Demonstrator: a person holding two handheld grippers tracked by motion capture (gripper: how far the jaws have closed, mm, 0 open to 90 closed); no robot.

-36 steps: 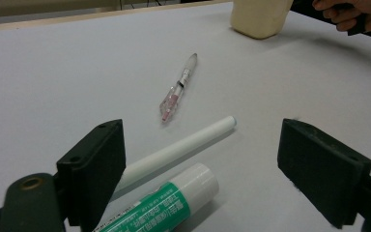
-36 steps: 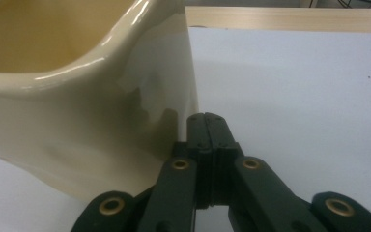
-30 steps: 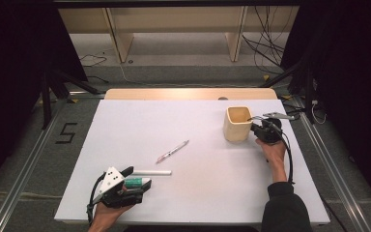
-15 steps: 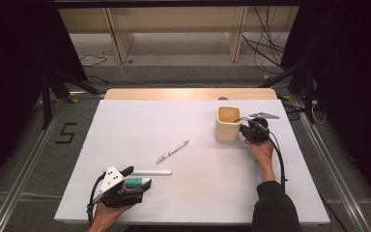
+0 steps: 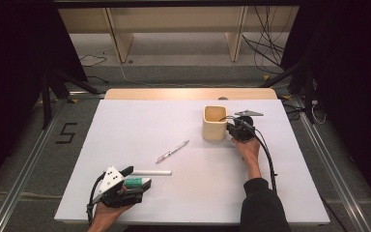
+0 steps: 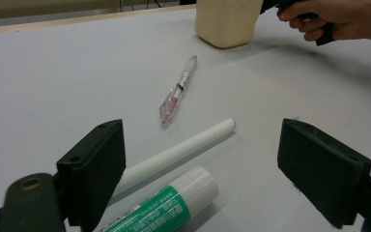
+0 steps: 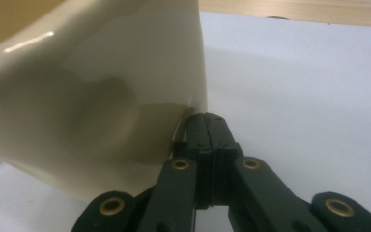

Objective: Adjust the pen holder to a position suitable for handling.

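Right gripper [image 5: 230, 129] pressed up against the right side wall of the cream cup [image 5: 215, 123], jaws fully closed with nothing between them, tips touching the cup's wall low down in the right gripper view. Cup upright on the white counter [image 5: 125, 121], right of centre and toward the far edge, open mouth up. Left gripper [image 5: 136, 177] resting near the front left corner of the counter, jaws spread wide apart and holding nothing. Between those open jaws, in the left gripper view, a white stick [image 6: 178, 154] lying flat, one end just beside the left pad, and a glue stick with a green label [image 6: 166, 208] lying alongside it, closer to the camera. Farther out, a clear pen with pink inside [image 6: 178, 90] lying alone near the counter's middle, well apart from both grippers. Beyond the pen, the cup and the hand [image 6: 338, 17] gripping the right gripper's handle.
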